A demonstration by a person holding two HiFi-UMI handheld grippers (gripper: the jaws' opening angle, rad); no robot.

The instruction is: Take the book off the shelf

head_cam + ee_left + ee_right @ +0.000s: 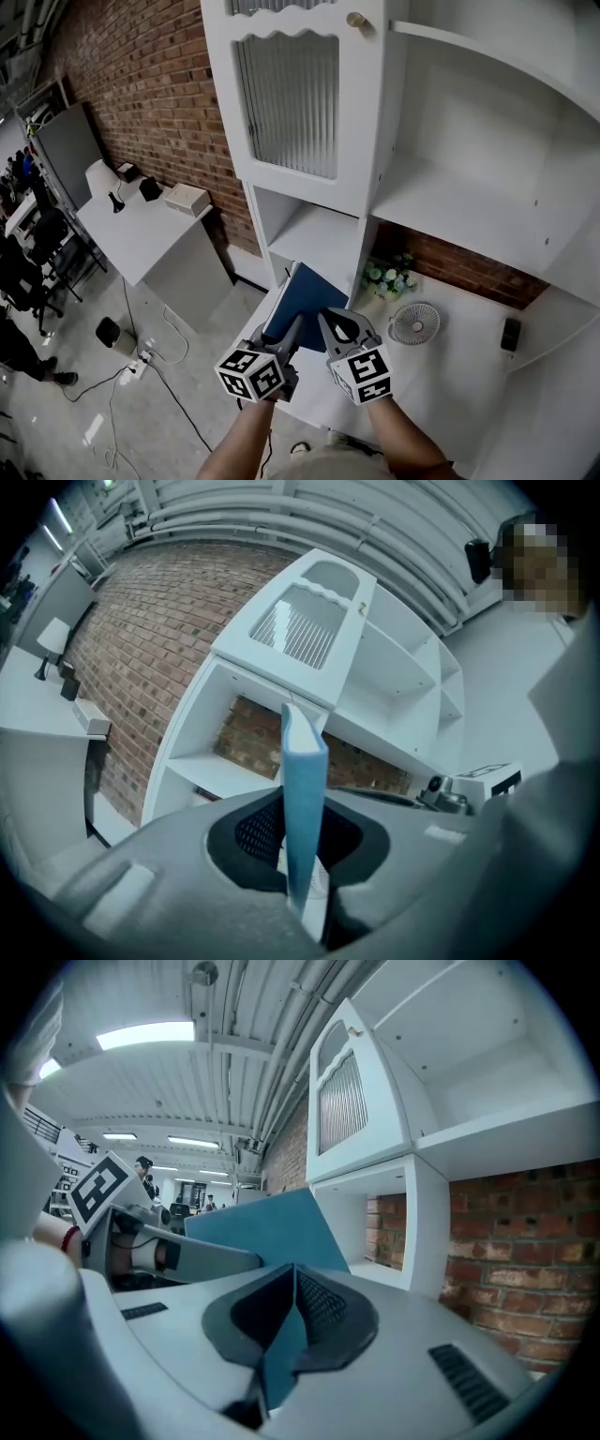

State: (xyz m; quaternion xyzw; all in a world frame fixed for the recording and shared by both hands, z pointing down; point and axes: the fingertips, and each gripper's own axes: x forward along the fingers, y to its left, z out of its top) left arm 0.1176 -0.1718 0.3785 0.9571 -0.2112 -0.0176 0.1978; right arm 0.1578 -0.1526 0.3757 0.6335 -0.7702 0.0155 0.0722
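Note:
A blue book point(305, 302) is held out in front of the white shelf unit point(314, 232), clear of its open lower compartment. My left gripper point(292, 336) is shut on its near edge; in the left gripper view the book point(303, 780) stands upright between the jaws of my left gripper point(302, 855), thick edge towards the camera. My right gripper point(335, 330) is beside the left and shut on the same book. In the right gripper view the blue cover point(267, 1227) runs thin between the closed pads of my right gripper point(284, 1327), with the left gripper's marker cube point(98, 1185) behind.
On the white counter to the right are a small white fan point(413, 323), a bunch of flowers point(387, 277) and a small black object point(510, 334). The cabinet door point(291, 103) has ribbed glass. A white table point(141, 230) stands by the brick wall at left. Cables lie on the floor point(141, 361).

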